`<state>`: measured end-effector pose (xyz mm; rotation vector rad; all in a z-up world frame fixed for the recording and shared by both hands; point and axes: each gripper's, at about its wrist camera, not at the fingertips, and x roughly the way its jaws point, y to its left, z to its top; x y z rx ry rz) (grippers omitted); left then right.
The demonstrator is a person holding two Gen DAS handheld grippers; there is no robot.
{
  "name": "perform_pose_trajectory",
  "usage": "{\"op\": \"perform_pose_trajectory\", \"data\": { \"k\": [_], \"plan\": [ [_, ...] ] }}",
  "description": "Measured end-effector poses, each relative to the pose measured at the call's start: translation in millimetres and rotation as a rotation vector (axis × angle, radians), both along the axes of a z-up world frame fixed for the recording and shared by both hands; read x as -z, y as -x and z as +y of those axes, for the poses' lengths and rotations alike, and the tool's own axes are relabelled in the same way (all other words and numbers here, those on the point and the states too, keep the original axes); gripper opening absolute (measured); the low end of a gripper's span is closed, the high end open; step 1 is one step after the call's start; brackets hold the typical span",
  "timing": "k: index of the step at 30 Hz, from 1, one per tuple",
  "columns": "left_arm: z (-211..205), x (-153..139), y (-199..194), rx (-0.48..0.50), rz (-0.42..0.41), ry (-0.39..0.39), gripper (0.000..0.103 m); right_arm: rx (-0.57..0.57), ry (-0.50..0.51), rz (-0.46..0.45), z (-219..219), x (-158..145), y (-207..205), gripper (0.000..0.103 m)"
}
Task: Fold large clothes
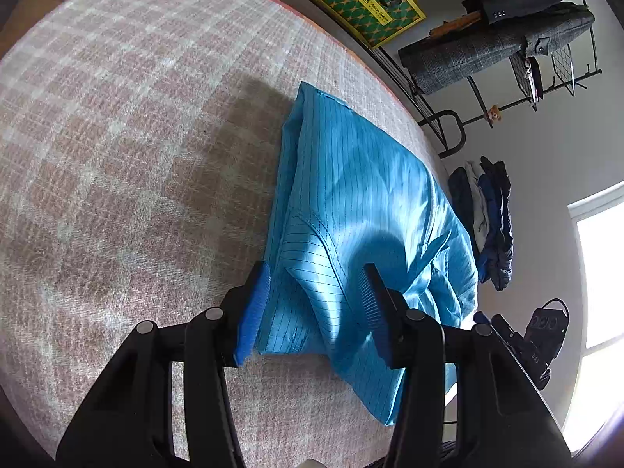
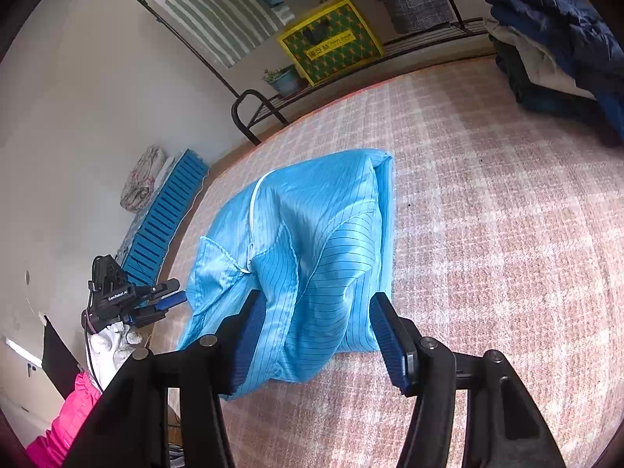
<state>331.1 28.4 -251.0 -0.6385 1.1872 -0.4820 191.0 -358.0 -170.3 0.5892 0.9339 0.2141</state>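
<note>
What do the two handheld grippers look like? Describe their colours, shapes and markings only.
The left gripper and the right gripper each have a black body with round metal pivot pins and two flat fingers faced with ribbed blue pads. In the right wrist view the left gripper's body carries white "GenRobot.AI" lettering and a cable.

Folded garment point(image 1: 351, 202) on bed point(image 1: 136, 156), clothes pile point(image 2: 553, 39) at bed's far corner, rack point(image 1: 507, 50) behind

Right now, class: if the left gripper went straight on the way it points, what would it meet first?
Most likely the blue garment lying between the left gripper fingers' line; depth unclear.
</note>
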Motion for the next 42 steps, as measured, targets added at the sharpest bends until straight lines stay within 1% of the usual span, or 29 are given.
{"op": "perform_pose_trajectory", "data": {
  "k": [2, 3, 4, 5, 6, 7, 8, 9, 11, 13, 15, 16, 17, 20, 22, 23, 24, 25, 26, 28, 30, 31, 34, 36, 38, 40, 42],
  "plan": [
    [-3.8, 8.4, -4.2, 0.011, 0.02, 0.022, 0.048, 0.017, -0.041, 0.027, -4.3, 14.1, -8.3, 0.053],
    [-6.0, 9.9, -5.3, 0.017, 0.016, 0.028, 0.047, 0.019, -0.055, 0.033, -4.7, 18.5, -11.8, 0.051],
    [-8.9, 10.2, -5.8, 0.027, 0.009, 0.027, 0.034, 0.017, -0.068, 0.034, -4.9, 22.3, -14.8, 0.045],
    [-12.6, 9.8, -6.5, 0.044, 0.004, 0.016, 0.019, 0.009, -0.08, 0.034, -3.4, 24.9, -18.4, 0.037],
    [-15.6, 8.5, -6.5, 0.058, -0.006, 0.003, 0.013, -0.001, -0.084, 0.033, -0.9, 27.3, -21.9, 0.033],
    [-18.0, 6.0, -6.2, 0.065, -0.02, -0.008, 0.007, -0.013, -0.086, 0.033, 2.3, 28.9, -24.6, 0.025],
    [-19.6, 2.4, -5.5, 0.072, -0.035, -0.017, 0.004, -0.026, -0.09, 0.034, 5.8, 30.8, -26.7, 0.013],
    [-21.0, -1.3, -4.5, 0.079, -0.05, -0.022, 0.003, -0.041, -0.091, 0.039, 10.3, 31.7, -29.0, 0.007],
    [-20.3, -11.5, -2.6, 0.083, -0.081, -0.016, 0.0, -0.053, -0.102, 0.026, 15.4, 27.3, -29.5, 0.0],
    [-13.8, -22.3, 1.2, 0.078, -0.101, 0.009, 0.0, -0.063, -0.171, 0.006, 14.8, 21.1, -25.0, 0.0],
    [-6.8, -26.2, 2.4, 0.078, -0.106, 0.013, 0.0, -0.07, -0.185, -0.009, 12.4, 17.6, -20.8, 0.0],
    [-3.6, -23.2, 2.2, 0.073, -0.099, -0.005, 0.0, -0.071, -0.182, 0.0, 10.9, 20.6, -19.9, 0.0],
    [-0.7, -16.3, 0.9, 0.064, -0.082, -0.021, 0.0, -0.065, -0.166, 0.027, 8.8, 28.4, -21.5, 0.0],
    [-0.6, 11.8, -1.7, 0.059, -0.014, -0.055, 0.0, -0.062, -0.055, 0.13, 13.8, 56.1, -28.7, 0.0],
    [-7.0, 19.0, -0.2, 0.072, -0.011, -0.105, 0.0, -0.088, 0.04, 0.154, 22.7, 59.2, -32.8, 0.0],
    [-8.9, 17.9, 0.8, 0.073, -0.012, -0.123, 0.0, -0.091, 0.053, 0.155, 23.9, 55.5, -33.5, 0.005],
    [-9.6, 14.3, 1.4, 0.077, -0.014, -0.132, 0.0, -0.088, 0.068, 0.154, 23.7, 49.5, -32.9, 0.007],
    [-9.4, 8.5, 2.6, 0.081, -0.025, -0.14, 0.001, -0.068, 0.091, 0.141, 21.3, 40.7, -31.0, 0.015],
    [-8.1, 0.2, 4.0, 0.079, -0.049, -0.159, 0.008, -0.043, 0.121, 0.123, 18.3, 30.4, -27.2, 0.022],
    [-4.9, -19.6, 9.1, 0.057, -0.121, -0.21, 0.013, -0.015, 0.19, 0.066, 16.0, 7.2, -18.5, 0.022],
    [-5.0, -39.3, 12.0, 0.035, -0.197, -0.235, 0.013, -0.007, 0.29, -0.014, 21.5, -13.3, -16.7, 0.022],
    [-7.6, -47.4, 11.0, 0.032, -0.225, -0.234, 0.013, -0.02, 0.323, -0.05, 27.2, -19.5, -20.3, 0.024],
    [-27.8, -68.2, 1.3, 0.057, -0.275, -0.239, 0.013, -0.063, 0.411, -0.097, 47.5, -27.3, -41.4, 0.026],
    [-48.5, -81.0, -7.1, 0.089, -0.322, -0.254, 0.013, -0.113, 0.408, -0.139, 62.1, -30.8, -57.6, 0.026],
    [-71.6, -85.9, -20.1, 0.13, -0.339, -0.25, 0.013, -0.166, 0.392, -0.161, 75.4, -28.9, -76.3, 0.029],
    [-96.0, -81.5, -36.0, 0.169, -0.32, -0.225, 0.013, -0.163, 0.394, -0.158, 82.8, -24.0, -96.8, 0.029],
    [-118.3, -72.4, -51.4, 0.2, -0.297, -0.227, 0.013, -0.156, 0.333, -0.131, 83.2, -15.2, -119.2, 0.029]
  ]
}}
